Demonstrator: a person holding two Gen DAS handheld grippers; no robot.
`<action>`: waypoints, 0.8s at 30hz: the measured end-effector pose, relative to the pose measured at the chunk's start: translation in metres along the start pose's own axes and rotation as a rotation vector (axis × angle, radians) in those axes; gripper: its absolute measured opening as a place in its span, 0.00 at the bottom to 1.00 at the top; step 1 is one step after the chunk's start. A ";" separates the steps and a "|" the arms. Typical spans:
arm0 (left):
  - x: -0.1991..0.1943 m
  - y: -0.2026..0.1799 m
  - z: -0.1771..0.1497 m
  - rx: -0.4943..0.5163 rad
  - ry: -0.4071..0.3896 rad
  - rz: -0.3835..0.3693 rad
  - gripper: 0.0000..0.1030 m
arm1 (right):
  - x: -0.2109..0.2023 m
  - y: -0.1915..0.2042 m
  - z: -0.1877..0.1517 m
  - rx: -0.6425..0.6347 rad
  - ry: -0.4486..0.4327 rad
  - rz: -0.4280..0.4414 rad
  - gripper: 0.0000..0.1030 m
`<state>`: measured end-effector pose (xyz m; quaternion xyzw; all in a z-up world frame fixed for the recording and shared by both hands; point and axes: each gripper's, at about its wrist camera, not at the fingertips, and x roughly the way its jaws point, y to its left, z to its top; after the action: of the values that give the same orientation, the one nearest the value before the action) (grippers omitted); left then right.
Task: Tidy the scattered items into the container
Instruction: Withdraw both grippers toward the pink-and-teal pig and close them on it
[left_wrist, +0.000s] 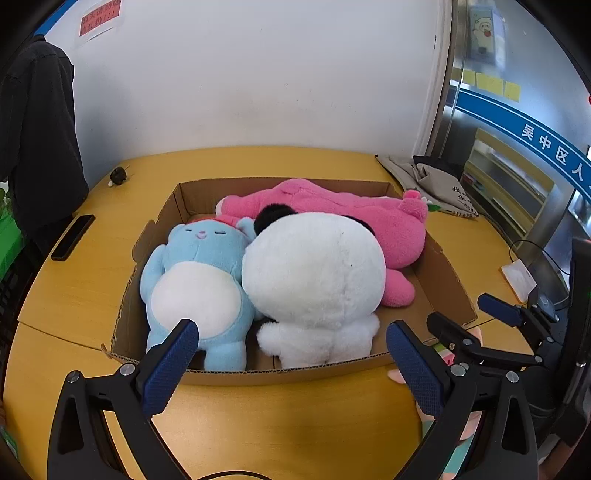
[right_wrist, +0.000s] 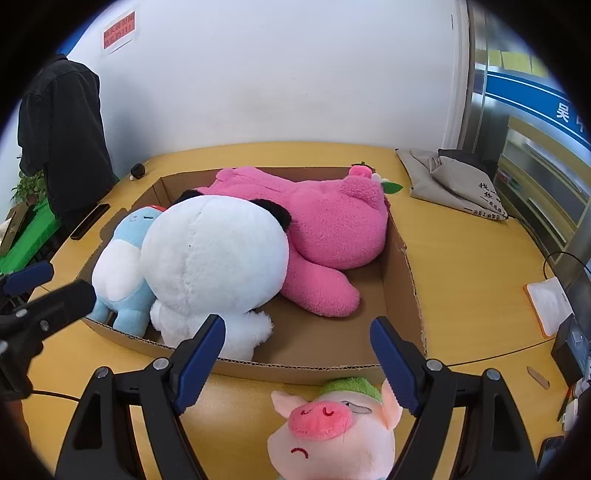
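Jaws of our left gripper (left_wrist: 291, 354) and right gripper (right_wrist: 297, 354) gape, holding nothing. Bottom-centre, the pale pink plush pig (right_wrist: 332, 435), body cut off, lies outside the shallow cardboard box (right_wrist: 295, 369).

Box (left_wrist: 448, 280) is plain brown corrugated cardboard, matt, with raw fluted edges. The panda plush (left_wrist: 314, 269) is long fluffy white pile, the pink one (right_wrist: 332, 225) more of a nubby fleece. Tabletop (left_wrist: 85, 273) looks like smooth wood-grain laminate. Gripper pads (left_wrist: 168, 369) are knurled blue rubbery stuff on matt black plastic.
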<state>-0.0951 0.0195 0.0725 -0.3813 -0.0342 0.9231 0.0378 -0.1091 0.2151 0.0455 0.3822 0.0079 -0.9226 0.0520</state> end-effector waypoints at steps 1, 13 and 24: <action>0.000 0.000 -0.001 -0.004 0.003 -0.002 1.00 | -0.001 0.000 0.000 -0.002 -0.002 0.000 0.78; 0.003 -0.012 -0.003 -0.009 0.023 -0.055 1.00 | -0.011 -0.013 -0.005 0.022 -0.003 0.004 0.78; 0.017 -0.034 -0.009 0.018 0.078 -0.109 1.00 | -0.025 -0.033 -0.018 0.043 0.001 0.035 0.78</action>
<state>-0.0992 0.0558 0.0573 -0.4143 -0.0450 0.9043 0.0930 -0.0820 0.2513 0.0500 0.3836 -0.0187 -0.9213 0.0601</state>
